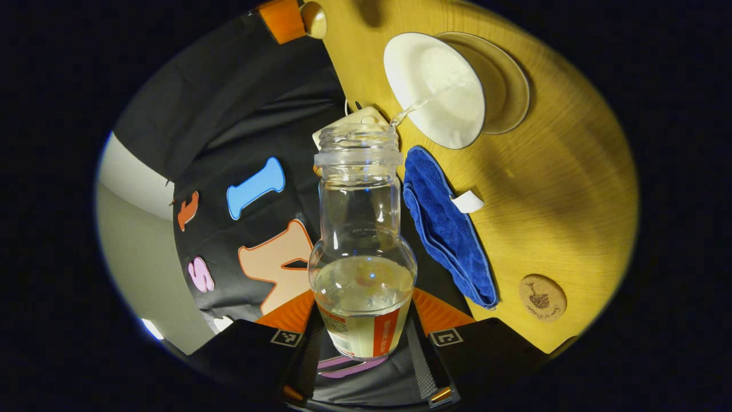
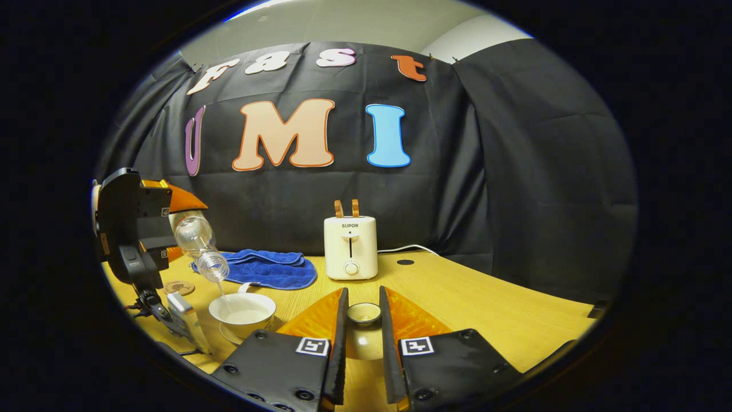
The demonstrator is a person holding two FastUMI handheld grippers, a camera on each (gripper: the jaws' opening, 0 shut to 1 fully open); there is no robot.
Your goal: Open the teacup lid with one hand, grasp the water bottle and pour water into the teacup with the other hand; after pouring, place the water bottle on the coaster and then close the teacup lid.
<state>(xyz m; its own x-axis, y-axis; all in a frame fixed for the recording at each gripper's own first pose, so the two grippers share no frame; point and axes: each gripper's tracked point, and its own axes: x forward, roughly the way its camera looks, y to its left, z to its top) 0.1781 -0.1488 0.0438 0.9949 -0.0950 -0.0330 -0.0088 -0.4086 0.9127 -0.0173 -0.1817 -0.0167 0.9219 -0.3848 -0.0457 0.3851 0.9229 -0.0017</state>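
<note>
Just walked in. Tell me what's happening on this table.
The left gripper holds a tilted water bottle and pours a thin stream into the teacup on its saucer. The right gripper holds the teacup lid aside above the table. The coaster waits beside the blue towel.

Cloth-walled booth; toaster (image 2: 350, 247) on table (image 2: 486, 309)

The toaster (image 2: 350, 247) carries the brand word "SUPOR" on its front, above the lever slot. The water bottle (image 1: 362, 246) label and the coaster (image 1: 542, 297) engraving are too small to read.
</note>
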